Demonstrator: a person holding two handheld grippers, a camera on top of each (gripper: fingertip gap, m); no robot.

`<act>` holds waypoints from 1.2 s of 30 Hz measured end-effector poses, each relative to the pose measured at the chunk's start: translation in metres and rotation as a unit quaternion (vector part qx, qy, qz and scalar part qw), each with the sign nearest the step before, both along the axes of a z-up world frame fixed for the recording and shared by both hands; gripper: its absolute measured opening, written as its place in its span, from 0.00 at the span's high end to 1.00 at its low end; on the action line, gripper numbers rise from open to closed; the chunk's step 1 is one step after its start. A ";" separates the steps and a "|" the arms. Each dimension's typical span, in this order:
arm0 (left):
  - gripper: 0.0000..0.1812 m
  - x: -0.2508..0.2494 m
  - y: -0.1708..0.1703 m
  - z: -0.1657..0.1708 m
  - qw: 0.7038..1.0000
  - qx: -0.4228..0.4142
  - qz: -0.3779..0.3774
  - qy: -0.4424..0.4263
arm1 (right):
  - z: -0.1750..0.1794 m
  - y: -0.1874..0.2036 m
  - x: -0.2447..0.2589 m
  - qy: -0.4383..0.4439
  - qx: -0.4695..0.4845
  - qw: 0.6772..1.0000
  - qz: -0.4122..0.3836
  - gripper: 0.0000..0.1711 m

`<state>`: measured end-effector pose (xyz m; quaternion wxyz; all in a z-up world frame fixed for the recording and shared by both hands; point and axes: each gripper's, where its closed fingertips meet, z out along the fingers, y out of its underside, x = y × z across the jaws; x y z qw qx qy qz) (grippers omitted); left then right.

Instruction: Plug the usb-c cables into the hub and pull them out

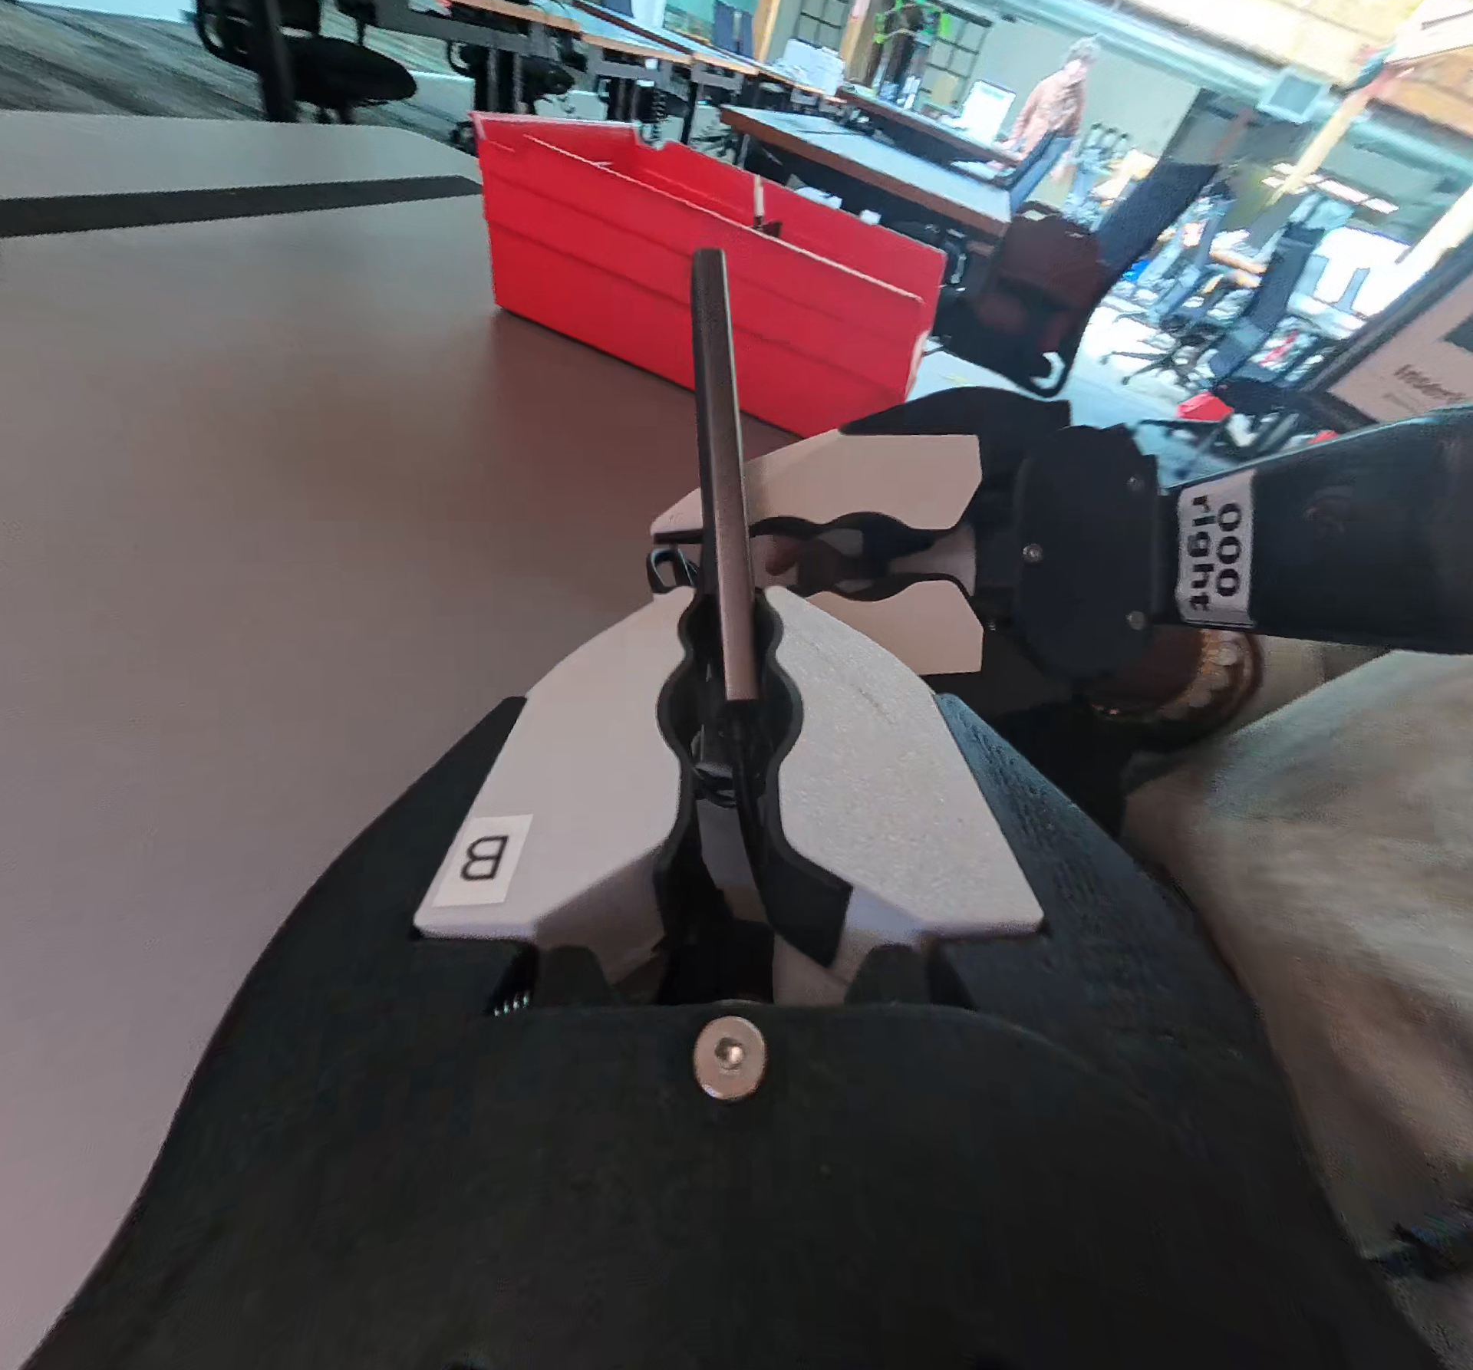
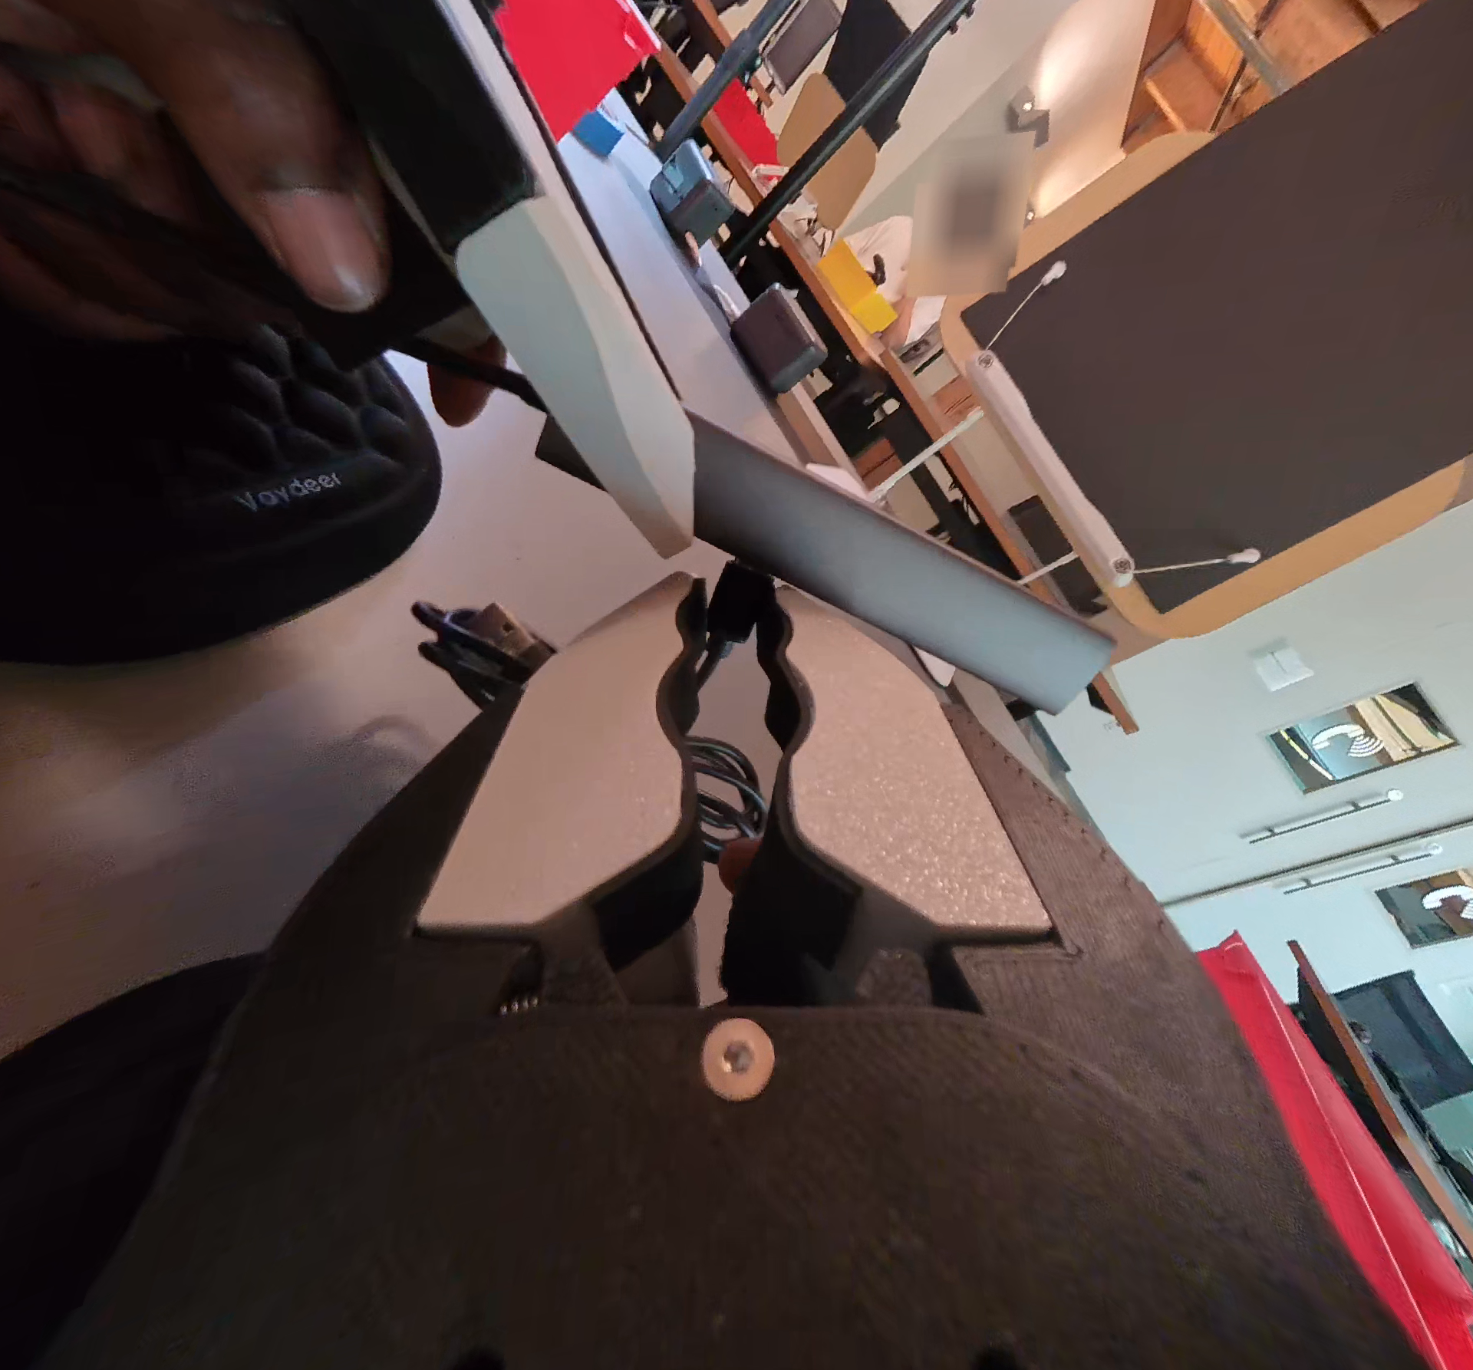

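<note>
My left gripper (image 1: 727, 598) is shut on the dark grey hub (image 1: 720, 455), a slim bar held edge-up above the table. The hub's own black cable runs back between the fingers. My right gripper (image 1: 677, 551) comes in from the right and is shut on a black USB-C plug (image 1: 665, 565) at the hub's side. In the right wrist view the right gripper (image 2: 737, 598) holds the plug (image 2: 737, 606) with its tip against the hub's (image 2: 893, 582) long edge; the cable (image 2: 729, 782) coils between the fingers. I cannot tell how deep the plug sits.
A red bin (image 1: 693, 280) stands on the grey table (image 1: 239, 415) behind the hub. More loose plugs (image 2: 478, 642) lie on the table. A hand (image 2: 199, 120) holds the left gripper. Two small grey boxes (image 2: 777, 347) sit at the table's far edge. My left and right fingertips are right by each other.
</note>
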<state>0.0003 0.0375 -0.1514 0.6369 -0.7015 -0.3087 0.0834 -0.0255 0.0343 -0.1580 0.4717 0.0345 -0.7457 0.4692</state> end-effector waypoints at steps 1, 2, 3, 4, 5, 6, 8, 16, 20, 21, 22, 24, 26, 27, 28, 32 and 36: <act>0.96 -0.002 -0.002 0.000 1.000 -0.004 0.014 0.005 | -0.003 -0.001 -0.001 -0.010 0.007 1.000 -0.005 0.92; 0.96 -0.004 -0.004 0.001 1.000 -0.001 0.026 0.008 | -0.005 -0.002 -0.002 -0.020 0.010 1.000 -0.008 0.92; 0.96 -0.006 -0.006 0.002 0.999 -0.003 0.039 0.014 | -0.006 -0.003 -0.003 -0.029 0.012 0.999 -0.013 0.92; 0.96 -0.007 -0.006 0.001 0.998 -0.019 0.052 0.024 | -0.006 -0.003 -0.004 -0.036 0.012 0.999 -0.020 0.92; 0.95 -0.008 -0.005 0.001 0.997 -0.031 0.058 0.036 | -0.004 -0.003 -0.004 -0.041 0.003 0.999 -0.021 0.92; 0.95 -0.007 -0.003 0.001 0.997 -0.038 0.057 0.045 | 0.002 -0.001 -0.004 -0.046 -0.017 0.999 -0.020 0.93; 0.92 -0.011 -0.005 0.004 0.995 -0.045 0.074 0.056 | 0.006 0.005 -0.007 -0.041 -0.025 0.998 -0.039 0.94; 0.57 -0.038 -0.002 0.009 0.963 -0.184 0.152 0.121 | -0.002 0.025 -0.022 -0.086 -0.005 0.986 -0.141 0.95; 0.66 -0.048 0.006 0.019 0.905 -0.308 0.173 0.236 | -0.002 0.035 -0.024 -0.197 -0.065 0.965 -0.160 0.94; 0.66 -0.047 0.009 0.017 0.891 -0.340 0.164 0.250 | -0.003 0.038 -0.025 -0.227 -0.080 0.957 -0.163 0.94; 0.67 -0.047 0.012 0.017 0.877 -0.366 0.159 0.267 | -0.003 0.041 -0.027 -0.253 -0.096 0.949 -0.165 0.94; 0.71 -0.046 0.017 0.013 0.847 -0.424 0.137 0.289 | -0.005 0.046 -0.029 -0.299 -0.113 0.933 -0.162 0.94; 0.71 -0.051 0.018 0.006 0.790 -0.511 0.126 0.314 | -0.004 0.042 -0.024 -0.349 -0.132 0.918 -0.134 0.94; 0.71 -0.056 0.017 0.006 0.754 -0.549 0.129 0.337 | -0.003 0.037 -0.020 -0.373 -0.138 0.910 -0.114 0.94; 0.73 -0.061 0.016 0.005 0.720 -0.580 0.130 0.358 | -0.003 0.035 -0.018 -0.387 -0.140 0.905 -0.106 0.94; 0.86 -0.067 0.020 0.000 0.716 -0.568 0.128 0.385 | -0.006 0.037 -0.020 -0.385 -0.117 0.908 -0.113 0.94; 0.86 -0.069 0.016 -0.009 0.732 -0.561 0.122 0.367 | -0.015 0.034 -0.021 -0.388 -0.110 0.907 -0.123 0.94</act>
